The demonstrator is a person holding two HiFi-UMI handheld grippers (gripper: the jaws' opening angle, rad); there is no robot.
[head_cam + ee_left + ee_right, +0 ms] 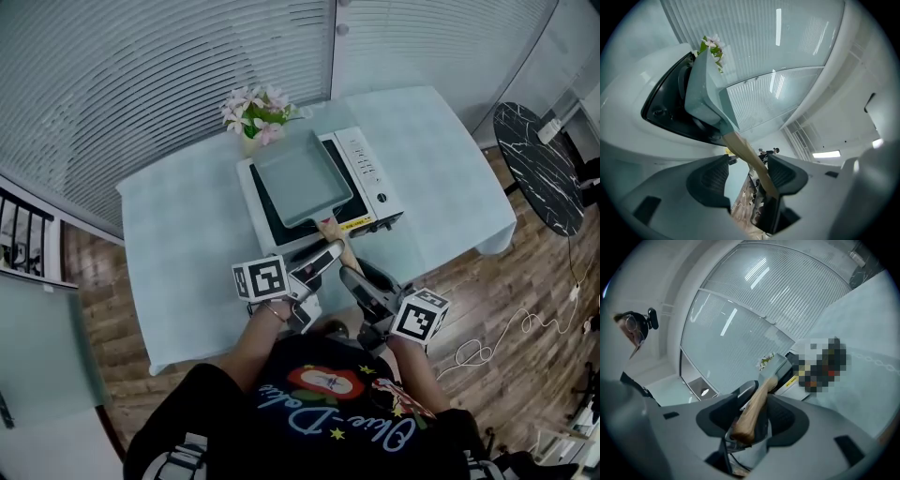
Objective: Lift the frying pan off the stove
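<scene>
A square pale grey-green frying pan (pixel 300 178) sits on the white stove (pixel 370 169), its wooden handle (pixel 328 230) pointing toward me. My left gripper (pixel 323 255) reaches the handle's end from the left. In the left gripper view the handle (pixel 750 157) runs between the jaws along the right pad, with a gap at the left pad, so this gripper (pixel 747 176) is open. My right gripper (pixel 349 275) comes in from the right. The handle's end (pixel 752 411) lies between its jaws, a dark strip showing beside the right pad; this gripper (pixel 757 420) is open.
The stove stands mid-table on a light blue cloth (pixel 187 234), with a vase of pink flowers (pixel 255 111) just behind it. A round black marble table (pixel 539 164) stands at the right, and a white cable (pixel 487 347) lies on the wooden floor.
</scene>
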